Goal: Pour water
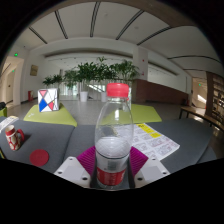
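Gripper (112, 172) clamps a clear plastic red-capped water bottle (113, 135) above the grey table (60, 145); capped, nothing can pour.

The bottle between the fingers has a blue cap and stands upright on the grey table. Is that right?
Not quite: the gripper view shows the bottle with a red cap, not blue. It does stand upright on the grey table, between the fingers.
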The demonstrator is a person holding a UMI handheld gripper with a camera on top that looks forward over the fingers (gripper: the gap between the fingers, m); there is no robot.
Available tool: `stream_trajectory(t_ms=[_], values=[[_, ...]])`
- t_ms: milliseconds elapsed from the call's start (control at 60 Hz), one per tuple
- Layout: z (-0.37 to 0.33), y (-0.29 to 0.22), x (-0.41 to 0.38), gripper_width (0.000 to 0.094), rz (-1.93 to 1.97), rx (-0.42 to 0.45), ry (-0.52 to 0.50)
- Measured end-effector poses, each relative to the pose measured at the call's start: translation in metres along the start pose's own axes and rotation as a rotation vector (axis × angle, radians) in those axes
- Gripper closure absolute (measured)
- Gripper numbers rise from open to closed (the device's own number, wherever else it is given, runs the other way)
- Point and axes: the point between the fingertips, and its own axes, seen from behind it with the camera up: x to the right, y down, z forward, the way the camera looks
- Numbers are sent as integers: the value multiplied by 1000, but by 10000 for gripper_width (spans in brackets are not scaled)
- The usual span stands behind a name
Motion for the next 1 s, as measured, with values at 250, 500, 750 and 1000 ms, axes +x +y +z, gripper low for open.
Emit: stream_trajectory(t_ms=[250, 500, 750, 1000], values=[[-15, -23, 11, 598, -102, 21, 73], [-50, -161, -1, 597, -503, 190, 306], [-71, -278, -144, 601, -1196, 459, 425], [-48, -242, -299, 598, -1815, 610, 373]])
